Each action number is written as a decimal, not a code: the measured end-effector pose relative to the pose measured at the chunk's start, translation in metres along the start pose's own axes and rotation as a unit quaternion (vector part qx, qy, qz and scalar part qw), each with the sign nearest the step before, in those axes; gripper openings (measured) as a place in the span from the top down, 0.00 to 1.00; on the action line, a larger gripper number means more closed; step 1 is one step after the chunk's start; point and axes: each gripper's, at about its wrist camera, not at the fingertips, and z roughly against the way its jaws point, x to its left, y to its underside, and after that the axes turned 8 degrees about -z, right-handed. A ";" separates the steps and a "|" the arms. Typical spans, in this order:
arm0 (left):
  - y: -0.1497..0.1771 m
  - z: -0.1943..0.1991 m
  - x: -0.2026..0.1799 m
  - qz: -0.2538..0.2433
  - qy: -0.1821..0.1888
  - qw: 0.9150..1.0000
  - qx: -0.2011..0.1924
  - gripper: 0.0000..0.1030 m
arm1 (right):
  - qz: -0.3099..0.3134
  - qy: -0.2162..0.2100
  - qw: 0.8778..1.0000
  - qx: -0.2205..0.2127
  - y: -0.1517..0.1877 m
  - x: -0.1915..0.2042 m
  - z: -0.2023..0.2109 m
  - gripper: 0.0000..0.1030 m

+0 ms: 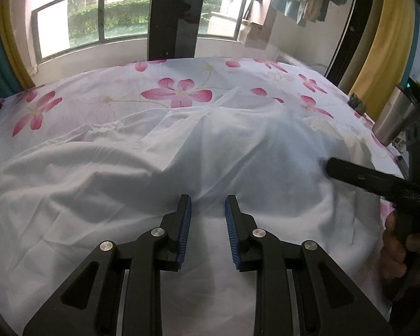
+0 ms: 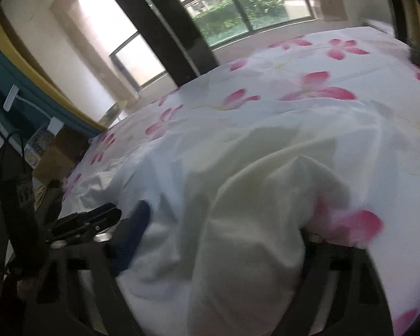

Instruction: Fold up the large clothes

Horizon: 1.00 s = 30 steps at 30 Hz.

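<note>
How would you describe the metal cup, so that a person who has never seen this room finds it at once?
Start from the bed with the flowered sheet, which fills the room in front of the window. Follow its right edge toward the yellow curtain. There stands the metal cup, a tall, shiny steel tumbler, the only hard, silver thing beside all the soft cloth.

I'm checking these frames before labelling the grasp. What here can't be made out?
- Right hand-held gripper, right wrist view: white garment drapes over it, hiding one finger; whether it is pinched is unclear.
- Same view: motion blur smears the cloth folds.
- Garment type, both views: bunched and cut off by the lower edges.
- Left hand-held gripper, left wrist view: whether its pads touch the cloth.
</note>
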 end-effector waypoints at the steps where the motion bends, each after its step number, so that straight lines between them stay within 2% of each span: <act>1: 0.000 0.000 0.000 0.001 -0.001 1.000 -0.001 0.74 | 0.000 0.002 1.000 0.002 0.001 0.003 -0.005 0.45; 3: 0.001 0.000 0.000 -0.003 0.000 1.000 -0.004 0.74 | -0.005 -0.007 1.000 0.005 0.001 0.006 -0.009 0.62; 6: 0.000 0.000 0.000 -0.010 0.004 1.000 -0.003 0.74 | 0.011 -0.008 1.000 -0.001 -0.002 0.015 -0.008 0.78; 18: -0.006 0.007 0.017 0.007 0.035 0.999 0.005 0.74 | 0.115 0.003 0.993 -0.038 -0.012 0.093 0.017 0.81; 24: -0.005 0.045 0.040 0.017 0.051 0.998 -0.040 0.74 | 0.168 0.019 0.985 -0.039 -0.008 0.136 0.012 0.81; 30: 0.013 0.083 0.089 0.050 0.022 0.996 -0.076 0.74 | 0.210 0.031 0.977 -0.027 0.000 0.177 -0.004 0.81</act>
